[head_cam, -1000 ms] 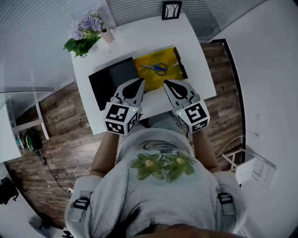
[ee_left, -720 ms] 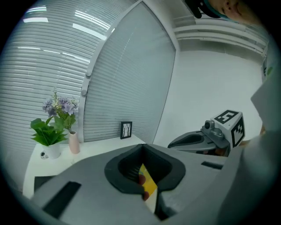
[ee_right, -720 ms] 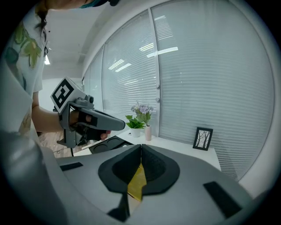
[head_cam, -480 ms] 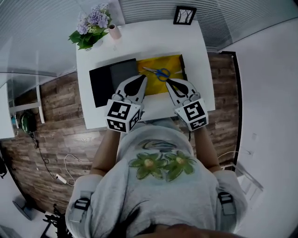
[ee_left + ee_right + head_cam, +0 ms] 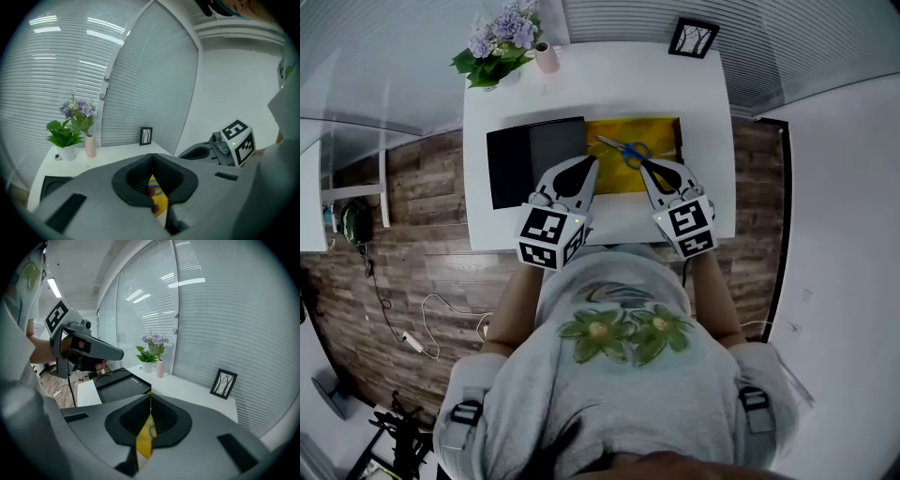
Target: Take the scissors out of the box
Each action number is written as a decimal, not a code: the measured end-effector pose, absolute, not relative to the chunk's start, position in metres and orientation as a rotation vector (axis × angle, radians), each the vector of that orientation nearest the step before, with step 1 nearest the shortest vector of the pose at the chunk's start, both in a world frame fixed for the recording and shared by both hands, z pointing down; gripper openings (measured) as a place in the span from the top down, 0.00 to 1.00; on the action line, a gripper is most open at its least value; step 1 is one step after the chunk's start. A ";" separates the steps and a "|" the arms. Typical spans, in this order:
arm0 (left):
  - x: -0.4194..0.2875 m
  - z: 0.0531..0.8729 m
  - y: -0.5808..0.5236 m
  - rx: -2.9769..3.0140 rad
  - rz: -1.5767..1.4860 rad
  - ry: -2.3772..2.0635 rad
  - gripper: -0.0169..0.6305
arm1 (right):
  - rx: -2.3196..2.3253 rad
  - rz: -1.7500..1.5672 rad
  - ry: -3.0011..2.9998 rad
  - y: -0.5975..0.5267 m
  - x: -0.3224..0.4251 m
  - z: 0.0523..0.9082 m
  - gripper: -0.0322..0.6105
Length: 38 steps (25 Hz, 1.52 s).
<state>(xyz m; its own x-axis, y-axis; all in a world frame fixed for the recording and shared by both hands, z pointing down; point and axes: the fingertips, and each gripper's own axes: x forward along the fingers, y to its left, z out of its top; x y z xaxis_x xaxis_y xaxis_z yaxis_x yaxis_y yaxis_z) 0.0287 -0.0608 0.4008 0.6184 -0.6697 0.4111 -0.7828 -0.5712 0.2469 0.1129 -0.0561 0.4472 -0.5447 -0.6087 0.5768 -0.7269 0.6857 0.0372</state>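
Note:
Scissors (image 5: 626,150) with blue handles lie inside an open black box with a yellow lining (image 5: 661,139) on the white table (image 5: 712,178). My right gripper (image 5: 643,163) is shut and empty, its tips over the box's near edge just short of the blue handles. To its left, my left gripper (image 5: 592,160) is shut and empty at the box's near left corner. Through the closed left gripper (image 5: 151,155) I glimpse yellow lining and a blue handle (image 5: 156,188). The right gripper (image 5: 150,393) view shows the same blue handle (image 5: 152,431).
A black lid (image 5: 525,161) lies flat on the table left of the box. At the table's far edge stand a potted plant with purple flowers (image 5: 499,42), a pink vase (image 5: 547,58) and a small picture frame (image 5: 694,37). Window blinds run behind the table.
Both grippers have moved forward toward the box, the right one further and lower, ending close to the scissors' handles. Both stay shut and the scissors have not moved.

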 end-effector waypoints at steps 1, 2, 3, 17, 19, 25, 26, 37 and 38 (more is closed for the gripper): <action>0.027 0.403 -0.061 2.434 0.390 -1.162 0.96 | 1.021 0.282 -2.330 -0.058 0.114 0.450 0.94; 0.025 0.406 -0.062 2.426 0.397 -1.167 0.96 | 1.019 0.285 -2.326 -0.060 0.114 0.452 0.94; 0.024 0.408 -0.063 2.418 0.401 -1.171 0.96 | 1.015 0.287 -2.322 -0.062 0.115 0.455 0.94; 0.022 0.435 -0.073 2.352 0.384 -1.167 0.96 | 0.912 0.356 -2.249 -0.078 0.115 0.499 0.87; 0.023 0.438 -0.073 2.344 0.383 -1.163 0.96 | 0.901 0.361 -2.237 -0.080 0.116 0.504 0.84; 0.022 0.445 -0.075 2.323 0.390 -1.154 0.96 | 0.870 0.347 -2.193 -0.086 0.117 0.518 0.82; 0.022 0.446 -0.075 2.320 0.392 -1.153 0.96 | 0.865 0.344 -2.185 -0.087 0.117 0.520 0.81; 0.021 0.456 -0.079 2.294 0.408 -1.138 0.96 | 0.731 0.341 -2.105 -0.089 0.111 0.548 0.78; 0.021 0.457 -0.079 2.292 0.410 -1.136 0.96 | 0.723 0.341 -2.099 -0.089 0.111 0.550 0.78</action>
